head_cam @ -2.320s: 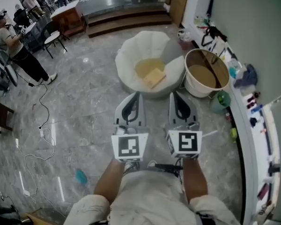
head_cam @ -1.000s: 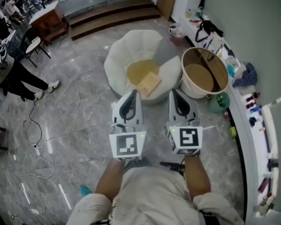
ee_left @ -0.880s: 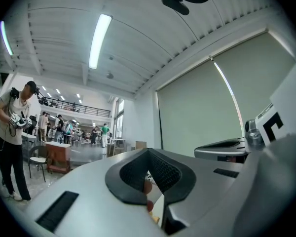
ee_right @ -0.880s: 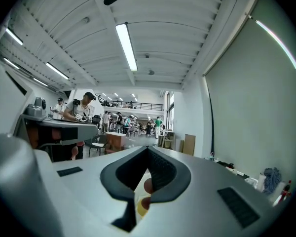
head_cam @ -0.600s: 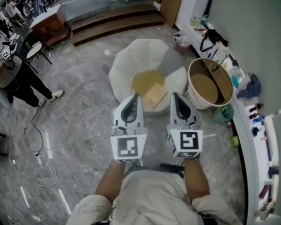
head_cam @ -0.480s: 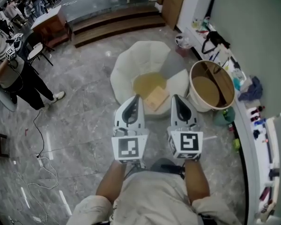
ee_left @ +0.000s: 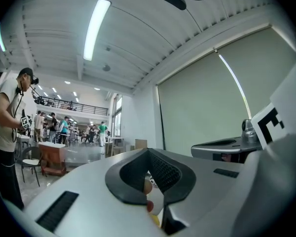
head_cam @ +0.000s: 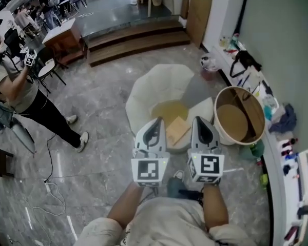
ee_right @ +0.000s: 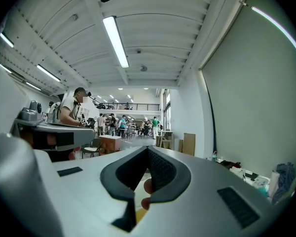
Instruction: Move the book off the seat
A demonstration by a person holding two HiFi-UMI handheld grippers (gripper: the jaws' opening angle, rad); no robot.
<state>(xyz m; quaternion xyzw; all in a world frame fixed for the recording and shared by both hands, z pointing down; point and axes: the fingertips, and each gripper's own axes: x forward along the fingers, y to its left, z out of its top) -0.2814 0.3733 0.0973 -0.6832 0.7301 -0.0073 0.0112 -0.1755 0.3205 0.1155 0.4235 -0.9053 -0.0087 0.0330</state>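
Not started: book (head_cam: 177, 130) lies on seat (head_cam: 155, 83), with left hand-held gripper (head_cam: 155, 121) and right hand-held gripper (head_cam: 199, 120) near it, jaws together and empty.

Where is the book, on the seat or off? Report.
On it: the book lies flat on the yellow cushion of the white seat.

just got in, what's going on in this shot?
A person holds a gripper in each hand, side by side above the floor. The left gripper and right gripper are both shut and empty. Just beyond their tips, a tan book lies on the yellow seat of a white chair. Nothing touches the book yet.
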